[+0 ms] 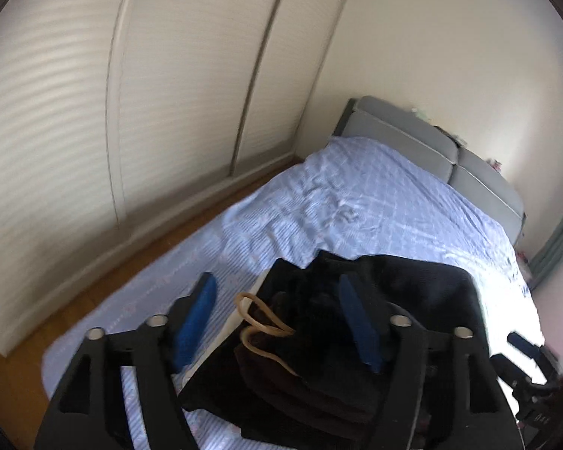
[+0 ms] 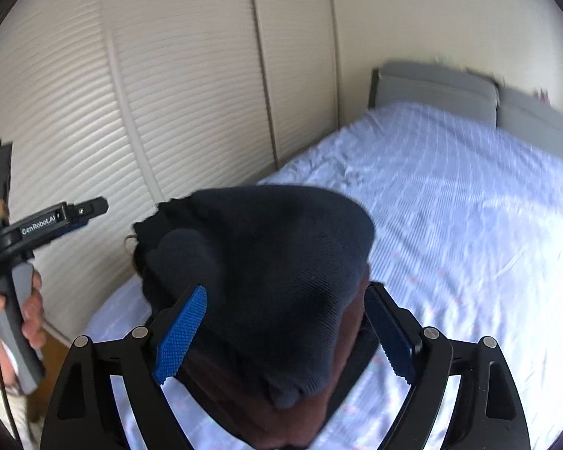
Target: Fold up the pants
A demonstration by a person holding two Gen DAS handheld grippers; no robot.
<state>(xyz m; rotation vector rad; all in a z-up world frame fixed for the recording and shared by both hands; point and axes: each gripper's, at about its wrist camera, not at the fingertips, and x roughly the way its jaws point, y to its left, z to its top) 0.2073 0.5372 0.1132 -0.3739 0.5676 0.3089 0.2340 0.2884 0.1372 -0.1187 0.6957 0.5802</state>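
Observation:
Dark navy pants (image 1: 413, 292) lie bunched on the near end of the bed (image 1: 356, 202), with a tan drawstring (image 1: 261, 320) showing at the waist. My left gripper (image 1: 277, 318) is open, hovering just over the waistband, holding nothing. My right gripper (image 2: 292, 333) has its jaws wide apart with the bunched pants (image 2: 266, 247) mounded between and over them; no pinch shows. The left gripper (image 2: 77, 212) also shows at the left of the right wrist view, held in a hand.
The bed has a light blue checked sheet (image 2: 450, 206) and a grey headboard (image 1: 413, 138). White slatted wardrobe doors (image 1: 131, 112) stand along the left. A strip of wooden floor (image 1: 94, 288) runs between wardrobe and bed.

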